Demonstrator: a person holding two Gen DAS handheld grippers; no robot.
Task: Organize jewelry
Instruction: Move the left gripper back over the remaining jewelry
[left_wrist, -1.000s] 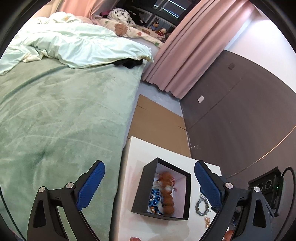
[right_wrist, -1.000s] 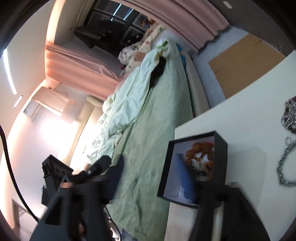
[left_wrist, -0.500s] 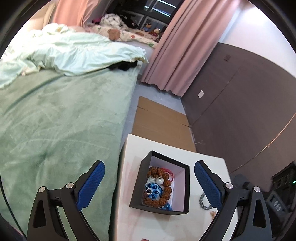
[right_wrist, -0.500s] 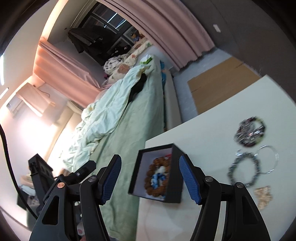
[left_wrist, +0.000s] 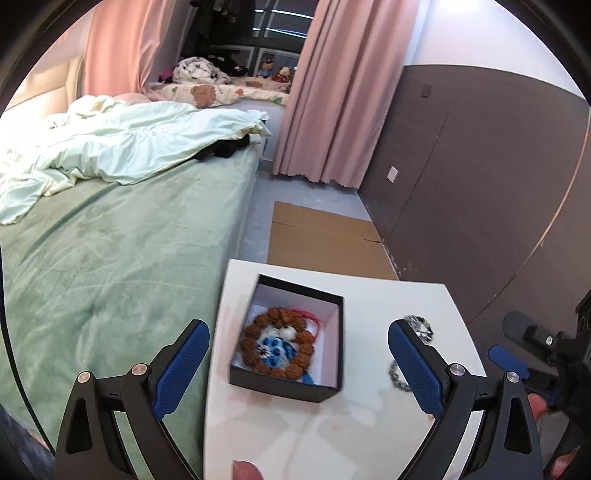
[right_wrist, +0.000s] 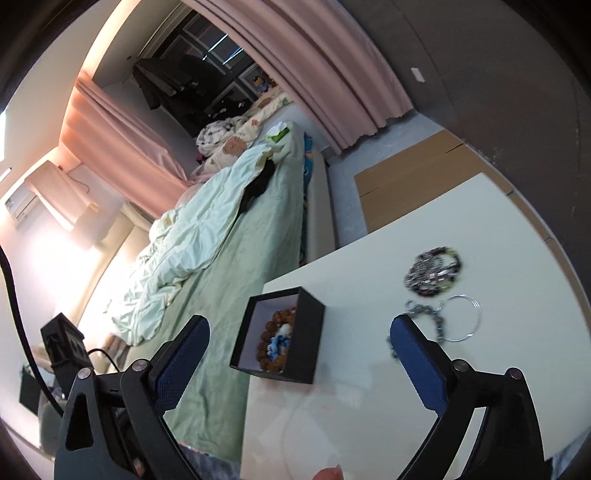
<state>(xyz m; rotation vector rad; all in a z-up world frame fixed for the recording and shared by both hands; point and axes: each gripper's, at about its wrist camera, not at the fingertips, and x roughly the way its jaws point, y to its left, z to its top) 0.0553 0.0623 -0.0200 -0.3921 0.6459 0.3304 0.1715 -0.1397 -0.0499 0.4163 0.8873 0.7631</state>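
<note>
A black jewelry box with a white lining sits on the white table. Inside lie a brown bead bracelet and a blue bead piece. The box also shows in the right wrist view. To its right on the table lie a dark sparkly bracelet, a thin silver hoop and a silver bead chain. My left gripper is open and empty above the box. My right gripper is open and empty, hovering near the box.
A bed with a green cover and a pale duvet lies left of the table. Flat cardboard lies on the floor beyond it. Pink curtains and a dark wall panel stand behind.
Both grippers have pulled back and up from the box and stay open. The view has swung, so the loose bracelets right of the box now show.
</note>
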